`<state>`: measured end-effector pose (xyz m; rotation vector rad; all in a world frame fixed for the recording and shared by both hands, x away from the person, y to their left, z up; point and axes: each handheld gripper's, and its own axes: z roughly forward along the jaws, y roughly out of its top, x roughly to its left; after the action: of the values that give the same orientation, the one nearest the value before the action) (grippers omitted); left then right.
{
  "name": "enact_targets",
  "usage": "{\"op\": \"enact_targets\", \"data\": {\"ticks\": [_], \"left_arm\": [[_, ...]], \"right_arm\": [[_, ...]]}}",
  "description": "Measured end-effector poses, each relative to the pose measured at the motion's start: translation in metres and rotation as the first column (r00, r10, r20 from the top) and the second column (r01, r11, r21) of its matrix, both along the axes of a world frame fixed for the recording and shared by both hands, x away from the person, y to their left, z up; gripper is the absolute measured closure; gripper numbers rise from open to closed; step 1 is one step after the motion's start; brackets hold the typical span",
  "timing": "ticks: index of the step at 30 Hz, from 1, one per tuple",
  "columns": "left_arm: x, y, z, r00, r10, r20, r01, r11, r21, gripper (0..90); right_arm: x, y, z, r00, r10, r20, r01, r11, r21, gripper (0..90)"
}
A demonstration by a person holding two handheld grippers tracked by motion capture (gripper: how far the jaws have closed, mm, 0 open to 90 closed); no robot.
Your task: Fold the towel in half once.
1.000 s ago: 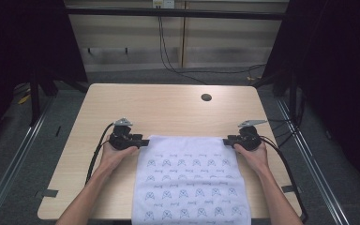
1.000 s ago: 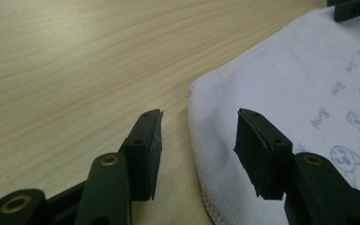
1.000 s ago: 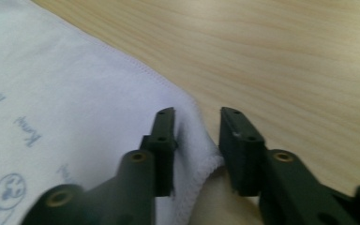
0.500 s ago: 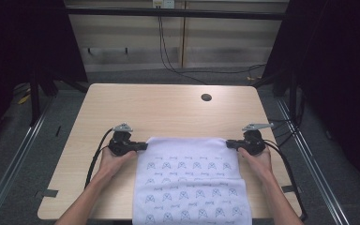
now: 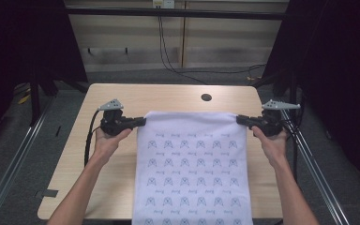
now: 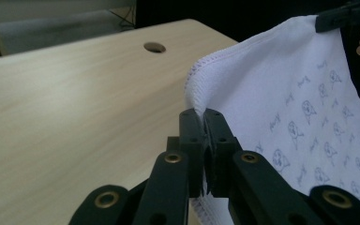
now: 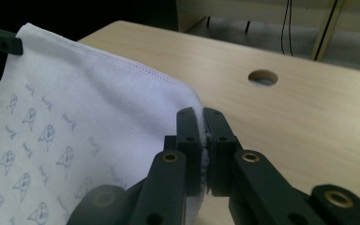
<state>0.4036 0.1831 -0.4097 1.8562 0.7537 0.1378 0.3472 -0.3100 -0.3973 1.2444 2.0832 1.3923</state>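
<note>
Light wooden table (image 5: 103, 187) with round hole (image 5: 206, 97) near far edge. White rectangular cloth printed with small blue figures (image 5: 192, 164) stretched above tabletop, near end draped over near edge. Left gripper (image 5: 140, 122) clamps far-left corner; right gripper (image 5: 240, 119) clamps far-right corner.

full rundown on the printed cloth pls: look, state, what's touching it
The cloth is a white rectangle, soft and woven-looking, printed with rows of small grey-blue figures and hemmed with a stitched edge. It is spread taut between its two far corners, lifted above the wooden table, and runs down toward the person, past the table's near edge. The left gripper is clamped on one far corner, the right gripper on the other. No folds are visible.
</note>
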Motion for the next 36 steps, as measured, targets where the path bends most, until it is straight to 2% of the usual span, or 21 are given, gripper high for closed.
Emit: {"op": "enact_targets", "data": {"ticks": [2,6,12,13,15,17,19,22,23,24,26,27,28,29,30,33,36], "left_arm": [[0.009,0.0,0.007,0.9997,0.021,0.008,-0.021,0.9998,-0.003,87.7],[0.019,0.001,0.014,0.9994,0.032,0.01,-0.033,0.9994,0.013,87.7],[0.032,0.003,0.027,0.9982,0.055,0.024,-0.055,0.9985,-0.004,87.7],[0.035,0.002,0.03,0.9976,0.061,0.034,-0.061,0.9981,0.007,87.7],[0.037,-0.005,0.035,0.9941,0.092,0.058,-0.095,0.9946,0.044,87.7],[0.039,-0.007,0.038,0.995,0.082,0.057,-0.083,0.9964,0.018,87.7],[0.041,-0.009,0.043,0.994,0.085,0.069,-0.087,0.9958,0.027,87.7],[0.043,-0.006,0.054,0.9924,0.094,0.079,-0.096,0.9952,0.019,87.8],[0.041,-0.007,0.058,0.9926,0.087,0.085,-0.091,0.9949,0.043,87.8],[0.039,-0.007,0.059,0.9933,0.073,0.089,-0.079,0.9949,0.063,87.8],[0.026,-0.004,0.056,0.9959,0.037,0.082,-0.039,0.9989,0.027,87.8],[0.021,-0.004,0.054,0.9964,0.032,0.079,-0.034,0.9991,0.026,87.8],[0.016,-0.003,0.05,0.9964,0.024,0.081,-0.027,0.9988,0.042,87.8],[0.011,-0.002,0.047,0.9966,0.016,0.081,-0.02,0.9986,0.049,87.8],[0.005,0.0,0.043,0.9971,0.013,0.075,-0.015,0.9994,0.032,87.8],[-0.016,0.01,0.032,0.9988,-0.006,0.048,0.006,0.9999,-0.011,87.8],[-0.039,0.016,0.023,0.9989,-0.037,0.028,0.038,0.9992,-0.009,87.8]], "right_arm": [[0.012,0.003,0.012,0.9999,-0.002,0.015,0.002,1.0,0.001,86.2],[0.029,0.008,0.025,0.9997,0.0,0.024,0.0,0.9999,-0.012,86.2],[0.049,0.013,0.035,0.9999,-0.015,0.006,0.015,0.9974,-0.07,86.2],[0.052,0.013,0.037,0.9998,-0.017,0.005,0.017,0.9972,-0.073,86.2],[0.059,0.012,0.042,0.9998,-0.019,0.006,0.019,0.9981,-0.059,86.3],[0.064,0.011,0.046,0.9997,-0.017,0.018,0.018,0.9995,-0.028,86.5],[0.068,0.01,0.046,0.9995,-0.024,0.021,0.024,0.9996,-0.015,86.5],[0.071,0.009,0.052,0.9988,-0.032,0.037,0.032,0.9995,-0.003,86.6],[0.071,0.008,0.054,0.9985,-0.033,0.043,0.032,0.9994,0.009,86.6],[0.068,0.008,0.057,0.9983,-0.026,0.051,0.025,0.9993,0.03,86.6],[0.055,0.011,0.057,0.9971,0.002,0.076,-0.006,0.9986,0.054,86.6],[0.048,0.013,0.055,0.9963,0.02,0.084,-0.025,0.998,0.058,86.6],[0.043,0.013,0.052,0.9959,0.032,0.085,-0.036,0.998,0.052,86.6],[0.036,0.014,0.048,0.9959,0.048,0.077,-0.051,0.9979,0.041,86.6],[0.031,0.014,0.044,0.9952,0.059,0.078,-0.062,0.9975,0.035,86.6],[0.006,0.01,0.03,0.996,0.079,0.041,-0.08,0.9962,0.034,86.6],[-0.024,0.008,0.016,0.9946,0.103,0.004,-0.103,0.9942,0.029,86.6]]}}
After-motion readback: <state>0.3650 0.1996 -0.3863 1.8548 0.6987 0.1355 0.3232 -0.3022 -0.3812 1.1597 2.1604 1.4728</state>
